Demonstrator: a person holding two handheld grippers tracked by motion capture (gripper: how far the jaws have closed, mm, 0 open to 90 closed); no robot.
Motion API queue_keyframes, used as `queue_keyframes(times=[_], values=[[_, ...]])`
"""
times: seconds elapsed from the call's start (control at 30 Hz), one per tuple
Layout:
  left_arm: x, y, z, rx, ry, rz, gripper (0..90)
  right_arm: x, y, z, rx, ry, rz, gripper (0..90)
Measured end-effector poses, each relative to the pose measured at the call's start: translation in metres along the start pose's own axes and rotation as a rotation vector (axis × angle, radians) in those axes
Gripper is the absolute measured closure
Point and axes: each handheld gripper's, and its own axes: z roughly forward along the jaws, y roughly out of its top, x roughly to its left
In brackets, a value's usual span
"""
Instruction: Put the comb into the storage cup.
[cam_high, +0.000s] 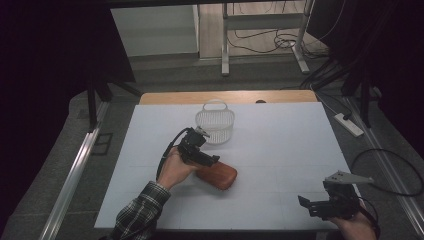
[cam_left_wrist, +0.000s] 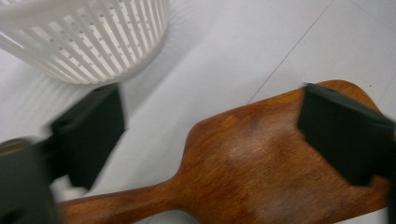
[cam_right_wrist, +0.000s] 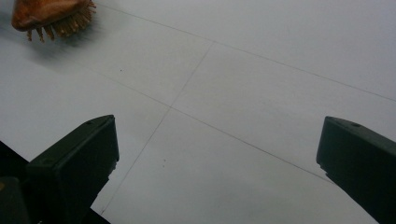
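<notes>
You work at a table (cam_high: 280, 165) covered in white sheeting with faint seams, its wooden far edge bare, in a dim room with grey floor, desk legs and cables beyond. Your left gripper (cam_high: 212, 161) sits over the wooden brush (cam_high: 216, 175) lying near the table's middle, jaws apart astride its head, not pressing on it; a white slatted basket (cam_high: 215, 126) stands just beyond. Your right gripper (cam_high: 306, 204), at the near right corner, holds nothing, jaws wide.
</notes>
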Motion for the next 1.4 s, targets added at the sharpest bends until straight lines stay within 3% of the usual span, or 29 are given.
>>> queue_keyframes(times=[0.23, 0.37, 0.5, 0.73, 0.93, 1.2, 1.3, 1.4], values=[[0.004, 0.0, 0.0, 0.017, -0.033, -0.012, 57.0, 0.0, 0.0, 0.001, 0.006, 0.0, 0.0, 0.0], [0.006, 0.0, -0.001, 0.014, -0.04, 0.003, 73.9, 0.0, 0.0, 0.001, 0.009, -0.001, 0.001, 0.0], [0.01, -0.001, -0.003, 0.016, -0.048, -0.004, 85.0, -0.001, 0.0, 0.001, 0.012, -0.009, 0.005, 0.0], [0.015, -0.006, -0.003, 0.028, -0.039, 0.017, 88.8, -0.001, 0.0, 0.002, 0.015, -0.01, 0.007, 0.0], [0.021, -0.015, 0.006, 0.052, -0.038, -0.007, 88.8, 0.0, 0.001, 0.002, 0.016, -0.011, 0.005, 0.0], [0.028, -0.027, 0.012, 0.079, -0.004, -0.019, 88.9, 0.0, 0.001, 0.002, 0.02, -0.013, 0.002, 0.0], [0.033, -0.031, 0.013, 0.088, -0.011, -0.033, 88.9, 0.0, 0.001, 0.002, 0.02, -0.014, 0.0, 0.0], [0.04, -0.035, 0.014, 0.09, -0.064, -0.084, 88.9, 0.0, 0.001, 0.002, 0.02, -0.014, -0.001, 0.0]])
